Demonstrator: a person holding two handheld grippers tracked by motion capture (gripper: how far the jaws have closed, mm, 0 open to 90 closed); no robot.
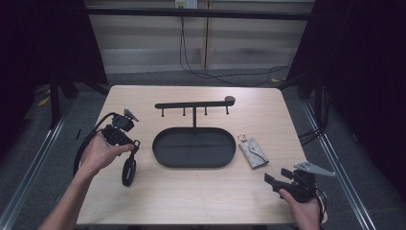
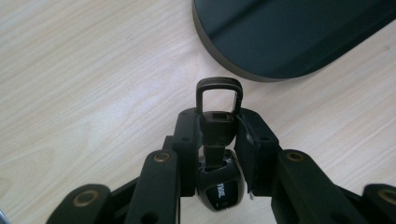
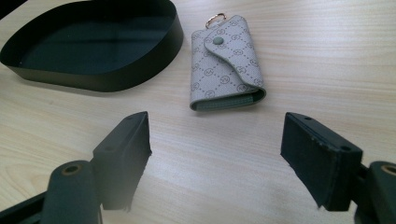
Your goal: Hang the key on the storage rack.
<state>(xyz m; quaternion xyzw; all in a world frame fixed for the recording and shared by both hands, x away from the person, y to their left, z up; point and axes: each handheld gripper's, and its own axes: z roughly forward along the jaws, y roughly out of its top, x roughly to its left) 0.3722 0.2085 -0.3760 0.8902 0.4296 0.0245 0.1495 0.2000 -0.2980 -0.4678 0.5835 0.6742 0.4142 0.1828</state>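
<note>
A black key fob (image 1: pixel 129 170) with a rectangular loop (image 2: pixel 218 88) at its top hangs from my left gripper (image 1: pixel 135 143), left of the tray. In the left gripper view the jaws are shut on the fob's neck, with the loop sticking out past the fingertips (image 2: pixel 187 128) and the rounded body (image 2: pixel 219 189) below them. A grey patterned key pouch (image 1: pixel 253 152) with a snap flap and a gold ring lies flat on the table right of the tray. My right gripper (image 1: pixel 275 179) stands open near the front right corner, its jaws wide apart (image 3: pixel 217 149), pointing at the pouch (image 3: pixel 224 63).
A black oval tray (image 1: pixel 194 163) sits mid-table, with a post carrying a bar of several hooks (image 1: pixel 194 104) behind it. Its rim appears in both gripper views (image 2: pixel 219 56) (image 3: pixel 116 79). Bare wood lies along the table's front and back edges.
</note>
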